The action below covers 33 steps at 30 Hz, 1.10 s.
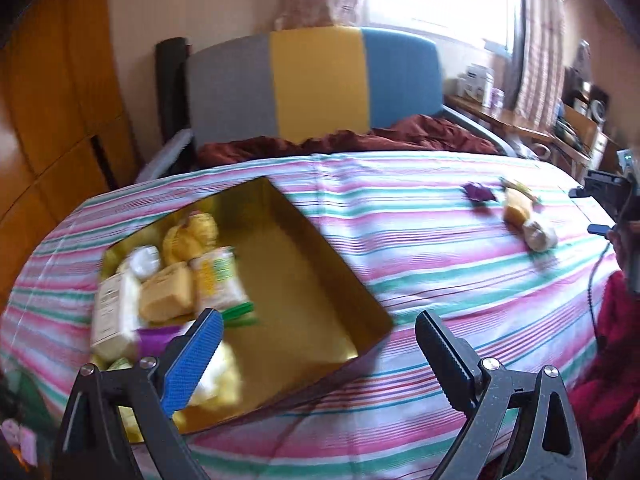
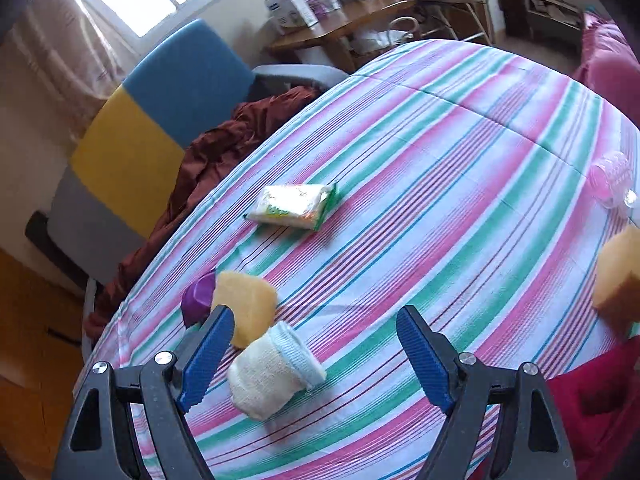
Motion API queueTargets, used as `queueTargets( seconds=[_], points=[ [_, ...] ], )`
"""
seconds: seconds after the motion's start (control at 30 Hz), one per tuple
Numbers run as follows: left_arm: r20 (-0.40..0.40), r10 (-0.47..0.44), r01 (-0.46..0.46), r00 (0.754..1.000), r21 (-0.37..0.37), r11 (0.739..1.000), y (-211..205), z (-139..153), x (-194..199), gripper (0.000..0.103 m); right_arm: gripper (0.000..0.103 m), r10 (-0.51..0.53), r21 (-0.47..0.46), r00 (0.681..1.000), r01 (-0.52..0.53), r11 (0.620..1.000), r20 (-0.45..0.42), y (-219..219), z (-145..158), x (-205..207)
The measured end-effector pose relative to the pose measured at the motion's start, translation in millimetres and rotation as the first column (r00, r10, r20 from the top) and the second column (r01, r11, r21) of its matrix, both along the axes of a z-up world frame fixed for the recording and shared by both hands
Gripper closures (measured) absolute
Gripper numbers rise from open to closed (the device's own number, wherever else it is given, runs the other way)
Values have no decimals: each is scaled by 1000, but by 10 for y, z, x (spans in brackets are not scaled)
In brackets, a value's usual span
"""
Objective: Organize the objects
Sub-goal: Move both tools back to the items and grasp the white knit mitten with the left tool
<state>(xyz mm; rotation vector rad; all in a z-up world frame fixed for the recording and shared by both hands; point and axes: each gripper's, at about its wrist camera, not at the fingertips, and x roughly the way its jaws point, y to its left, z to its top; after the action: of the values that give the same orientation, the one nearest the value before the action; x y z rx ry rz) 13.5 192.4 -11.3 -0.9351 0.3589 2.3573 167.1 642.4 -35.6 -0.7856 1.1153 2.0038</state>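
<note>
A gold-lined box (image 1: pixel 320 280) lies on the striped bedspread (image 1: pixel 420 240), holding several items at its left end: packets, a yellow sponge and yellow cloths. My left gripper (image 1: pixel 316 340) hangs open over the box's near corner, empty. On the far right of the bedspread lie a purple cup (image 1: pixel 478 192), a yellow sponge (image 1: pixel 516 208) and a rolled sock (image 1: pixel 540 234). In the right wrist view my right gripper (image 2: pixel 316 344) stands open just above the rolled white sock (image 2: pixel 272 376). Beside the sock are the yellow sponge (image 2: pixel 246 304) and purple cup (image 2: pixel 198 298). A tissue packet (image 2: pixel 294 206) lies farther off.
A second orange sponge (image 2: pixel 618 280) and a pink plastic item (image 2: pixel 612 184) sit at the right edge. A red blanket (image 2: pixel 208 160) and a grey, yellow and blue headboard (image 1: pixel 316 84) lie behind. A wooden desk (image 2: pixel 340 28) stands beyond the bed.
</note>
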Motion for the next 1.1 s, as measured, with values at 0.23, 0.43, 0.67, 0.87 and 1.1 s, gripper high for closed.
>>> queueTargets(
  seconds=[0.23, 0.43, 0.67, 0.87, 1.1],
  points=[
    [23, -156, 156, 988, -8, 988, 782, -39, 48, 5, 18, 26, -46, 998, -28, 999, -51, -7, -20, 26],
    [111, -251, 250, 962, 23, 968, 1383, -151, 45, 6, 18, 17, -78, 995, -25, 997, -102, 16, -40, 69],
    [228, -330, 324, 916, 66, 944, 1989, -331, -5, 14, 18, 26, -102, 990, -40, 994, -139, 42, -58, 54],
    [279, -382, 366, 881, 108, 924, 2485, -409, 24, 15, 18, 3, -103, 987, -20, 994, -161, 71, -51, 98],
    [308, -427, 408, 850, 127, 904, 3065, -490, 112, 13, 18, 5, -109, 981, -26, 994, -192, 94, -46, 114]
  ],
)
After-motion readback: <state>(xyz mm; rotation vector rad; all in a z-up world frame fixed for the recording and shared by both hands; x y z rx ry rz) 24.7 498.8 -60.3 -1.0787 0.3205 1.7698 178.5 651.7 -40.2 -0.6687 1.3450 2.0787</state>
